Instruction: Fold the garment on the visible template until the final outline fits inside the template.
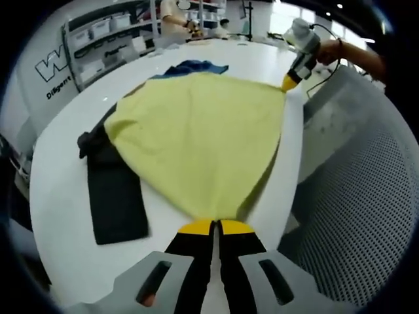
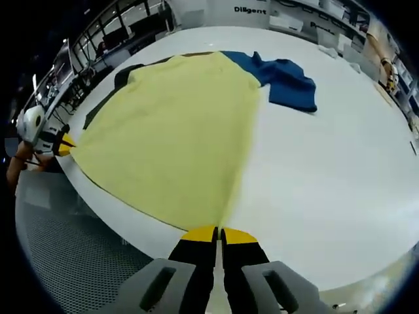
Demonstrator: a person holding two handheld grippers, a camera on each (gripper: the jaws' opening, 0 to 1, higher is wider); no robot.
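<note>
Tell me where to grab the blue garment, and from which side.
Pinch the blue garment at its free crumpled end, coming in over the bare white table. Its other end tucks under the yellow garment; both grippers are shut on that one's corners.

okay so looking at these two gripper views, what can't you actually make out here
- Black template, left gripper view: the yellow garment covers most of it, so its full outline is hidden.
- Blue cloth, right gripper view: the yellow garment overlaps one end.
- Left gripper and right gripper: how much fabric is pinched is hidden between the shut jaws.
- Shelf items, left gripper view: too small to identify.
</note>
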